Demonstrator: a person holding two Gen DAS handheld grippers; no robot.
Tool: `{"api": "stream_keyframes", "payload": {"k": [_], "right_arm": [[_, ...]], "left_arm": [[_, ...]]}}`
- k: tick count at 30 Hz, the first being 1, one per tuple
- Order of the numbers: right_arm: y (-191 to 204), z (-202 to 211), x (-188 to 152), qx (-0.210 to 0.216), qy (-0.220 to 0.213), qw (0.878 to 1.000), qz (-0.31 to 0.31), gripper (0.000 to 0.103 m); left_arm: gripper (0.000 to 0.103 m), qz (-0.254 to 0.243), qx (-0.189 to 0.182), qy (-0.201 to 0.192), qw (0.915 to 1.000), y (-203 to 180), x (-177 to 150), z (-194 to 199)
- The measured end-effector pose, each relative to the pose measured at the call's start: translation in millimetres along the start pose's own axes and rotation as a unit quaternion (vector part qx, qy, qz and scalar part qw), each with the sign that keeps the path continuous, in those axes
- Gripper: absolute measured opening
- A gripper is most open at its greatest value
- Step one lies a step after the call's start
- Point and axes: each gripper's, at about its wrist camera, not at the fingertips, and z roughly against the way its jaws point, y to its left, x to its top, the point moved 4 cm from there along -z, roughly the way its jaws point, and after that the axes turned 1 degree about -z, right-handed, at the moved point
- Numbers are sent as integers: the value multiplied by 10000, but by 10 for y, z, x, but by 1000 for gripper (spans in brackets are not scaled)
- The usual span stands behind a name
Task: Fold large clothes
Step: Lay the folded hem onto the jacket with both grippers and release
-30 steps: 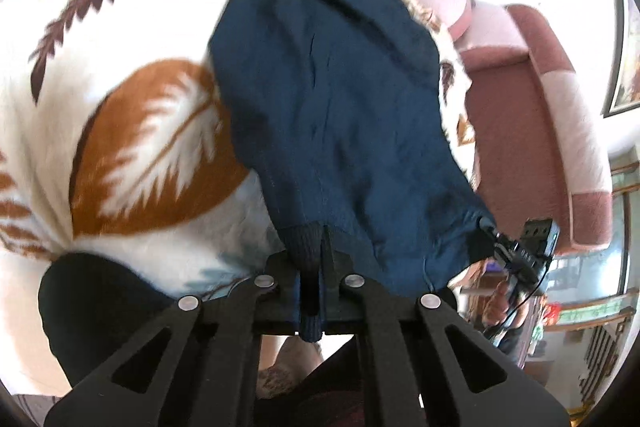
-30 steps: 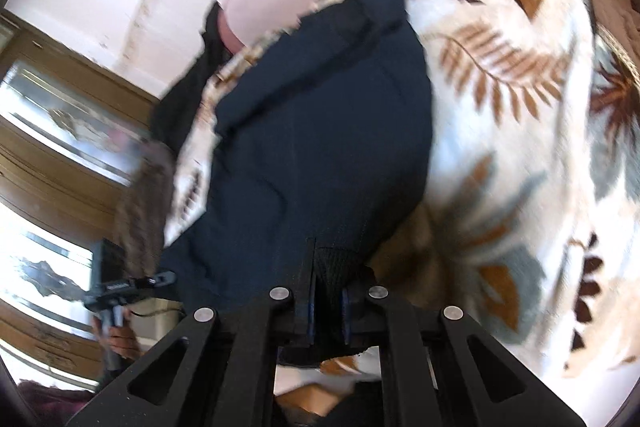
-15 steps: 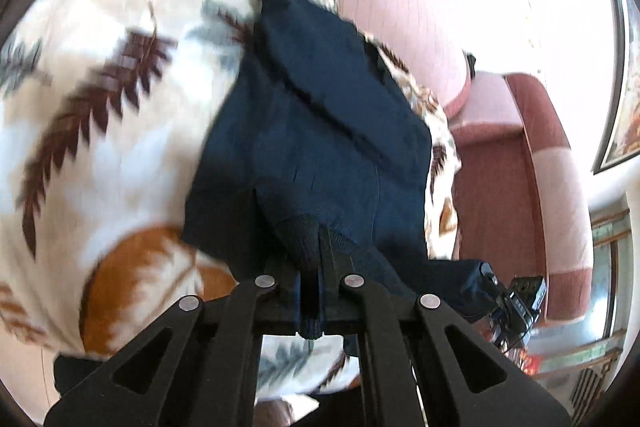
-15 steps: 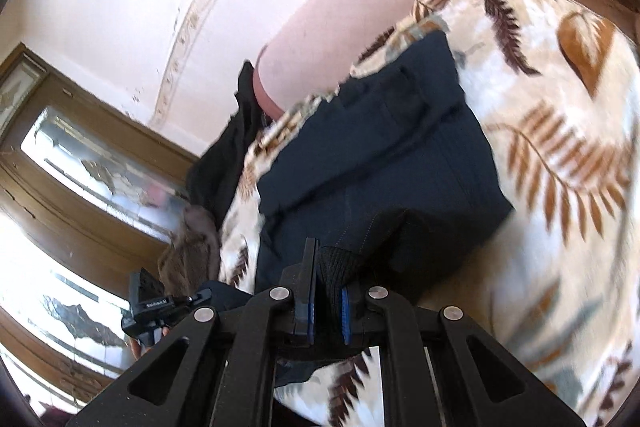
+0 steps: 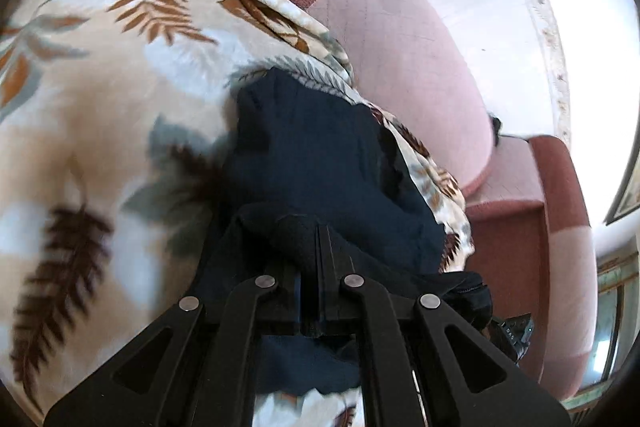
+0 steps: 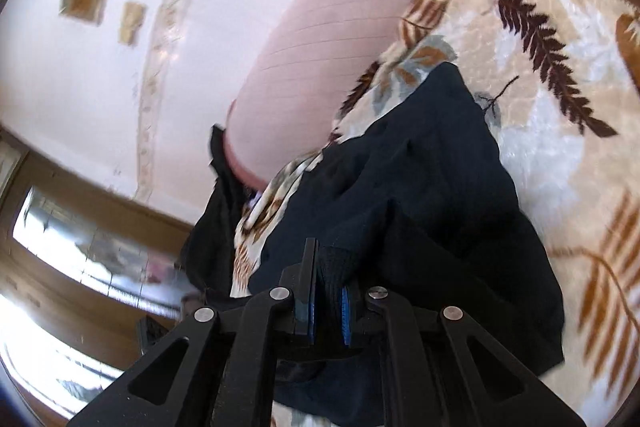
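Both the left claw (image 5: 318,259) and right claw (image 6: 326,281) pinch the ribbed hem of the dark navy fabric garment (image 5: 320,163), which stretches ahead over the leaf-patterned plush blanket (image 5: 100,107).

The garment (image 5: 320,163) is a dark navy piece of clothing with a ribbed black hem, lying ahead of both grippers on a cream blanket (image 5: 100,107) printed with brown and grey leaves. Its near edge is lifted and doubled over toward the far part, so the cloth bunches in loose folds just in front of the fingers. The ribbed hem is pinched in the left gripper (image 5: 320,267) and the right gripper (image 6: 328,291), while the far end rests flat on the blanket.
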Motion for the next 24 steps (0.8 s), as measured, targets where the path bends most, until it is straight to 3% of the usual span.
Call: {"api": "stream_keyframes", "payload": {"k": [11,13,16,19,21,24], "right_arm": [[-528,-908,740,-97,-287,9936,-1092,8],[-639,-1029,786,-180,-248,9906,-1330,12],[-814,-1089,832,-77,-249,9809,-1926,14],[-780,-887,891,211,-583,9806,-1861,29],[-734,-691,931,42,-919,9838,-1538,48],[-607,-550,960,-405,-954,9914,-796,53]], "left_arm": [[4,-45,583,121,9982,-78,819,-951],[6,82,750,145,9970,0,928,-1058],[6,496,390,240,9977,117,1037,-1068],[14,725,-102,33,9973,231,1154,-829],[31,678,-76,-187,9975,295,1201,-656],[41,349,-21,-219,9992,365,1160,-564]]}}
